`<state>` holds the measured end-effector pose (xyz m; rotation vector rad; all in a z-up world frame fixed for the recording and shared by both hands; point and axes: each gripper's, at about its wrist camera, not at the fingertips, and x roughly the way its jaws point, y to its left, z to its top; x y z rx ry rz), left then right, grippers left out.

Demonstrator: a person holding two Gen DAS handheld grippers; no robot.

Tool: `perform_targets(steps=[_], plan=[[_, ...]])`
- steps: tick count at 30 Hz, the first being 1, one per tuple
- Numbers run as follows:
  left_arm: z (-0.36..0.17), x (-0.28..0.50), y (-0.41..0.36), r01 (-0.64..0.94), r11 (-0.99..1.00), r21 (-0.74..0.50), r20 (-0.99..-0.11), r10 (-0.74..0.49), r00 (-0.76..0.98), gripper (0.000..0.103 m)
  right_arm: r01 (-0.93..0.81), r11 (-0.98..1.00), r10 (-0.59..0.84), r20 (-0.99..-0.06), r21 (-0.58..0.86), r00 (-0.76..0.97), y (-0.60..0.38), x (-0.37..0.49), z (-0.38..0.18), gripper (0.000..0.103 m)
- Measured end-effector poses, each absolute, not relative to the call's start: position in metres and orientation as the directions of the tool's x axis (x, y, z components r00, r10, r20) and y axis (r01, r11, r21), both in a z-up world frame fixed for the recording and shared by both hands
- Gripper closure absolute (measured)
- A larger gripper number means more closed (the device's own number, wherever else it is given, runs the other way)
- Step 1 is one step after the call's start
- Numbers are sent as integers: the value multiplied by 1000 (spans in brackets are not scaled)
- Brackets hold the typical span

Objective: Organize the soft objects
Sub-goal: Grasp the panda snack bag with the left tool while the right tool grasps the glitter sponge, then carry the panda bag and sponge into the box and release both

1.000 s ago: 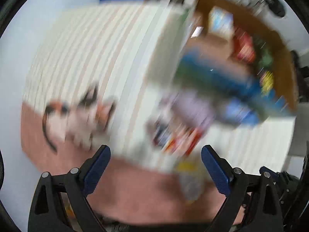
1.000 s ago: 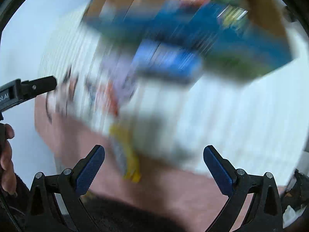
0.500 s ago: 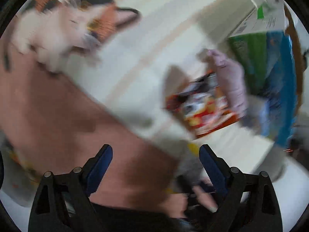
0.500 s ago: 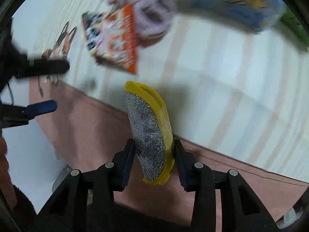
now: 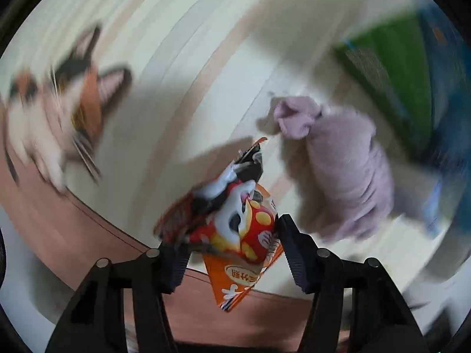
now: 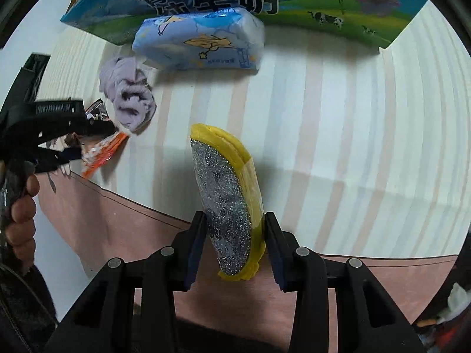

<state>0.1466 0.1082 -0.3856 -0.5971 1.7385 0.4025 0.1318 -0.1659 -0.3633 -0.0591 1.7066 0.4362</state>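
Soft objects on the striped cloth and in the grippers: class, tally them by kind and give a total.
Sponge: 1
Snack packet: 1
Purple cloth: 1
Tissue pack: 1
Plush cat: 1
Total: 5

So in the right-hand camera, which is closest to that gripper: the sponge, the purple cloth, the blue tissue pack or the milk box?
Judged from the right gripper:
1. Yellow sponge, clamped between its fingers.
2. Purple cloth, ahead to the left on the striped mat.
3. Blue tissue pack, farther back, just beyond the cloth.
4. Milk box, at the far edge, behind the pack.
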Motion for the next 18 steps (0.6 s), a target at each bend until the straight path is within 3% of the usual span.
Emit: perform_targets(steps=[5,10,14,18], plan=[[-383,140,88,-409,912,27,-978,-61,-200,46,-288,925,193,-959,249,-210,-157,134,-374,60],[-388,138,105,-481,876,-33,-975,-134,-176,46,-253,930,208,-949,267,-239,-153,144,-386,55],[-393,138,116,-494,869,-33,-979,-128,-160,45,-233,938,208,-955,256,-211,-154,149,-379,47],[-388,152,106,-453,891,-6,-987,-78,-140,49,-244,934,213,-955,261,-206,-152,152,-375,47]])
